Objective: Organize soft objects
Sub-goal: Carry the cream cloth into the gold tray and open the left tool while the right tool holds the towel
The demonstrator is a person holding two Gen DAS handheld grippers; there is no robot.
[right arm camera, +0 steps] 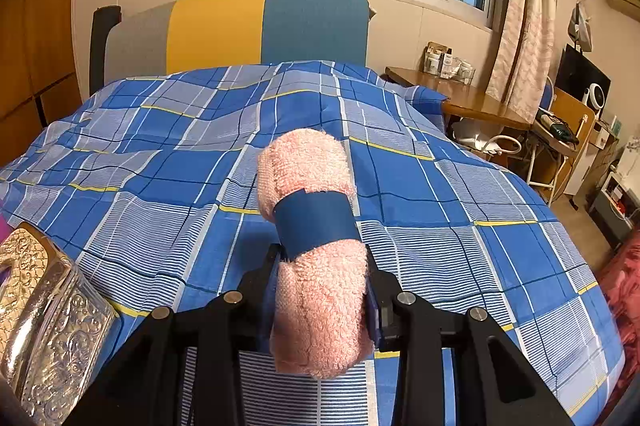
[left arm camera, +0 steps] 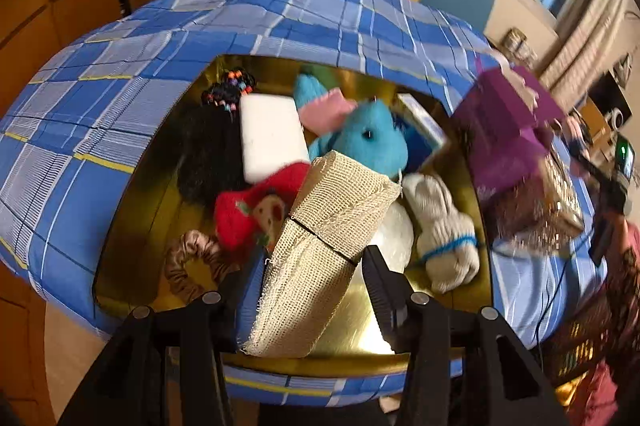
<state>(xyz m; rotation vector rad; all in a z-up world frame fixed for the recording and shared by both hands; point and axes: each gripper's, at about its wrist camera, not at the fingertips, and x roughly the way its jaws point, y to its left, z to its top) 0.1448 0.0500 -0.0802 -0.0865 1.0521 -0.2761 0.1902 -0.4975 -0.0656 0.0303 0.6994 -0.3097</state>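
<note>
Blue plaid bedspread (right arm camera: pixel 160 162) under everything. Gold box (left arm camera: pixel 436 322) sits on it, open, crowded with soft toys: blue plush (left arm camera: pixel 368 142), white sponge block (left arm camera: pixel 272 138), grey knit bunny (left arm camera: pixel 444 230), red plush (left arm camera: pixel 256 210).

My right gripper (right arm camera: pixel 324 298) clamps rolled pink towel (right arm camera: pixel 312 266) below its blue paper band (right arm camera: pixel 316 222), over bedspread. Towel light, squashy, grippy; hold mid-roll near band so it stays rolled.

My left gripper (left arm camera: pixel 308 286) spread apart around beige gauze roll (left arm camera: pixel 320 242), over box. Whether pads touch it, I cannot tell. Gauze loose-woven, snags; take across roll body.
</note>
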